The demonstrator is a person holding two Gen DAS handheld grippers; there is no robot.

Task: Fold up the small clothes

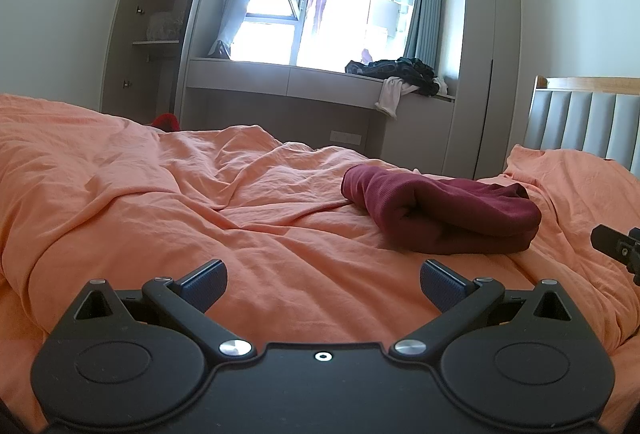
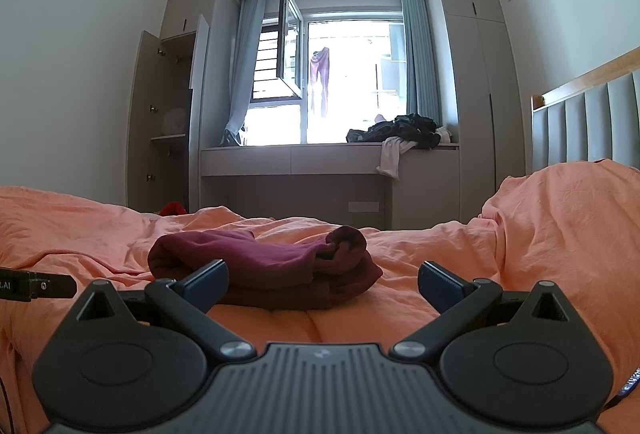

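Note:
A dark red garment (image 1: 444, 211) lies folded into a thick bundle on the orange bedcover (image 1: 160, 201). In the left wrist view it sits ahead and to the right of my left gripper (image 1: 323, 284), which is open and empty over the cover. The right wrist view shows the same garment (image 2: 264, 264) just beyond my right gripper (image 2: 323, 284), slightly left of centre. That gripper is open too, its left fingertip (image 2: 208, 282) overlapping the near edge of the bundle in the image. Each gripper's black body shows at the edge of the other's view.
A grey padded headboard (image 1: 580, 125) stands at the right. Under the window, a ledge (image 2: 320, 153) carries a pile of dark and white clothes (image 2: 404, 133). An open wardrobe (image 2: 168, 121) stands at the left. A red object (image 2: 173, 209) lies past the bed's far edge.

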